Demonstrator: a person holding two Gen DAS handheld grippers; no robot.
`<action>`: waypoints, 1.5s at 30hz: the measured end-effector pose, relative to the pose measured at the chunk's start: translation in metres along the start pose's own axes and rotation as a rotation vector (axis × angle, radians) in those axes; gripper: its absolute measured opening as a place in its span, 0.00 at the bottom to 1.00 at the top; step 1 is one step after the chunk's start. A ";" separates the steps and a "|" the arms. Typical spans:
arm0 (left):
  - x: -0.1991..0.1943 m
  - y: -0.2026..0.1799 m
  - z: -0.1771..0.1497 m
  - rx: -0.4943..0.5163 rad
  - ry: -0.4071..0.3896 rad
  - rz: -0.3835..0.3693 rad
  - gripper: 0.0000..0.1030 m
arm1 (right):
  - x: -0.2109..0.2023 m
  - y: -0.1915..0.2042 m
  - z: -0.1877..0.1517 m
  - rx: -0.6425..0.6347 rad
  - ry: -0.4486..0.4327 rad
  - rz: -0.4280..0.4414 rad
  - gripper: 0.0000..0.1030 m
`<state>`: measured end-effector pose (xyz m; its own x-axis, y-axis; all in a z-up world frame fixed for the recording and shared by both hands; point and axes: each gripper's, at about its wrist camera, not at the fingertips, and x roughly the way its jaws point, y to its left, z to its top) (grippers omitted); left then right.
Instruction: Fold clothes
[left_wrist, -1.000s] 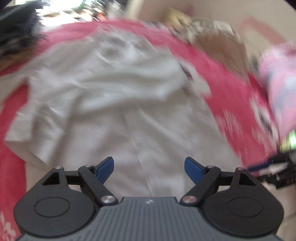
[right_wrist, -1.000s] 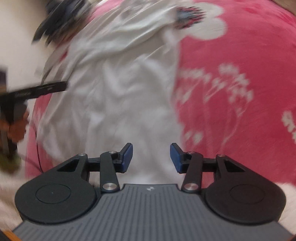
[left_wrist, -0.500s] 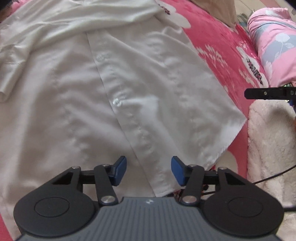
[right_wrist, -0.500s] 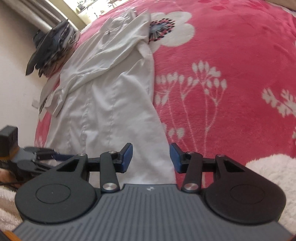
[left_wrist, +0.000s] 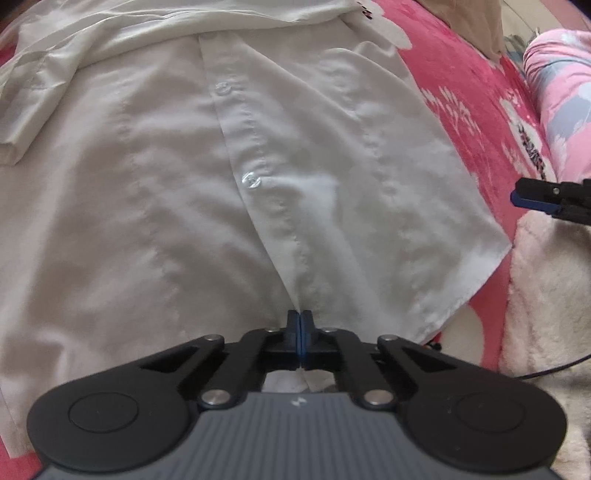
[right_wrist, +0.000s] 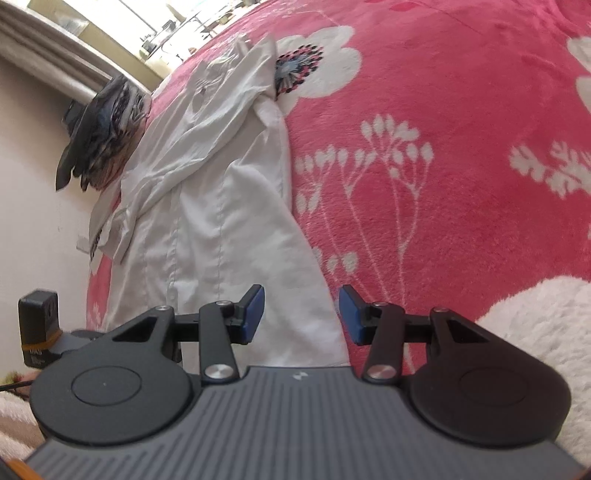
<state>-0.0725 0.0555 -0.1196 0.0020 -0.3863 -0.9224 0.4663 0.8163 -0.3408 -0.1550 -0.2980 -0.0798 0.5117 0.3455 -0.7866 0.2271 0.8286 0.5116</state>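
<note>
- Pink fleece blanket (right_wrist: 461, 155) covers the bed: plush, fuzzy nap, printed with big white flowers and thin white sprigs
- White button-up shirt (left_wrist: 155, 206) lies flat on that blanket, front side up, thin woven cloth with soft wrinkles; its long axis runs away from me, hem toward me, collar end at the far side
- The button placket (left_wrist: 258, 155) runs down the shirt's middle as a stitched strip, leaning slightly from upper left to lower right in my left view; one sleeve is folded across the upper part, its cuff lying at the left edge
- Cream fluffy rug (left_wrist: 546, 295), shaggy pile, sits at the near right corner beside the shirt's hem
- Dark patterned garment pile (right_wrist: 99, 129) is bunched at the far end of the bed, next to the wall
- My right gripper (right_wrist: 301, 314) hangs over the shirt's near right corner with its blue pads spread apart, nothing between them
- My left gripper (left_wrist: 299, 334) has its blue pads pressed together, pinching the shirt at the hem end of the placket
- Clear round button (left_wrist: 251, 180) glints on the placket; no writing on the shirt that I can read
</note>
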 end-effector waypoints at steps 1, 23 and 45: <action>-0.002 0.002 0.000 -0.004 0.003 -0.004 0.00 | 0.000 -0.001 0.000 0.006 -0.002 0.001 0.43; -0.014 0.021 0.004 0.146 0.082 0.140 0.00 | 0.014 0.012 0.000 -0.085 0.072 -0.097 0.44; -0.015 0.031 -0.007 0.123 0.058 0.110 0.01 | 0.053 0.036 -0.004 -0.416 0.341 -0.266 0.00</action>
<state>-0.0640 0.0891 -0.1176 0.0099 -0.2695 -0.9630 0.5706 0.7923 -0.2159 -0.1231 -0.2487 -0.1044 0.1718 0.1670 -0.9709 -0.0676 0.9852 0.1575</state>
